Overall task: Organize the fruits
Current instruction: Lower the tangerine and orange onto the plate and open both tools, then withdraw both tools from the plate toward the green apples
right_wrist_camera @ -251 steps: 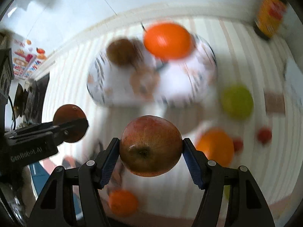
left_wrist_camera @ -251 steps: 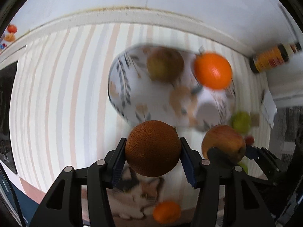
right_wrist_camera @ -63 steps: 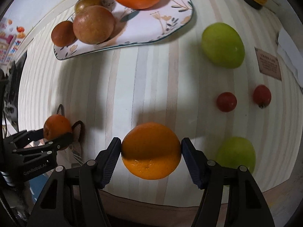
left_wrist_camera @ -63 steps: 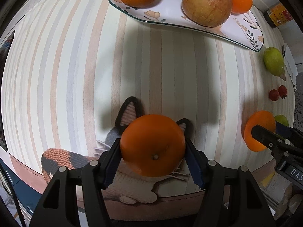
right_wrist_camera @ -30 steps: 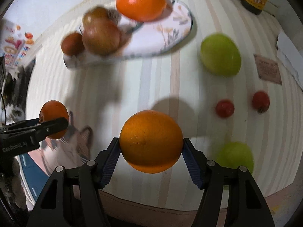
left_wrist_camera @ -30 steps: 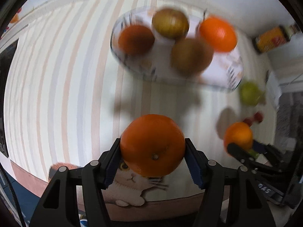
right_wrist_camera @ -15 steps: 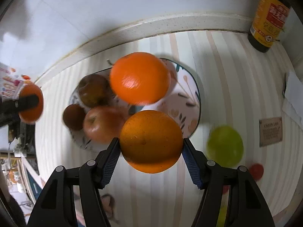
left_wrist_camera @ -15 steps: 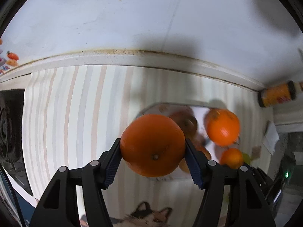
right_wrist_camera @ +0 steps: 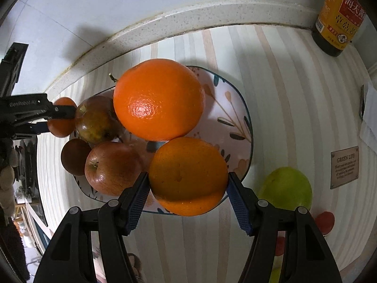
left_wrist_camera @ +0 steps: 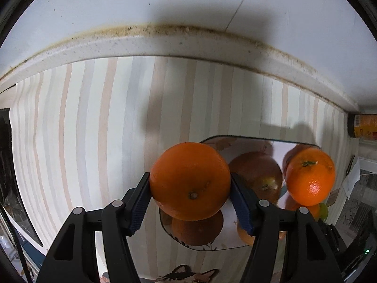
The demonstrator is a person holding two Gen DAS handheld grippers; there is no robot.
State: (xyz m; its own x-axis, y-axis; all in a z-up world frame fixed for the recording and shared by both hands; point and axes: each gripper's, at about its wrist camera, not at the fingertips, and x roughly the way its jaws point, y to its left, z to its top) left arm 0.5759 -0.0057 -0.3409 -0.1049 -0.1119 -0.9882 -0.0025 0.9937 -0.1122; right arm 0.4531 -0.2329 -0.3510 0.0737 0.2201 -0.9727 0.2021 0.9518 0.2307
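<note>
Striped cloth covers the counter up to a stained white wall ledge. Left gripper clamps an orange; right gripper clamps another orange above the floral plate.

Four oranges: one large and one dark on the floral plate, one in the right gripper's grasp, one in the left's. Two apples. One green fruit. Two small red fruits. One bottle.
</note>
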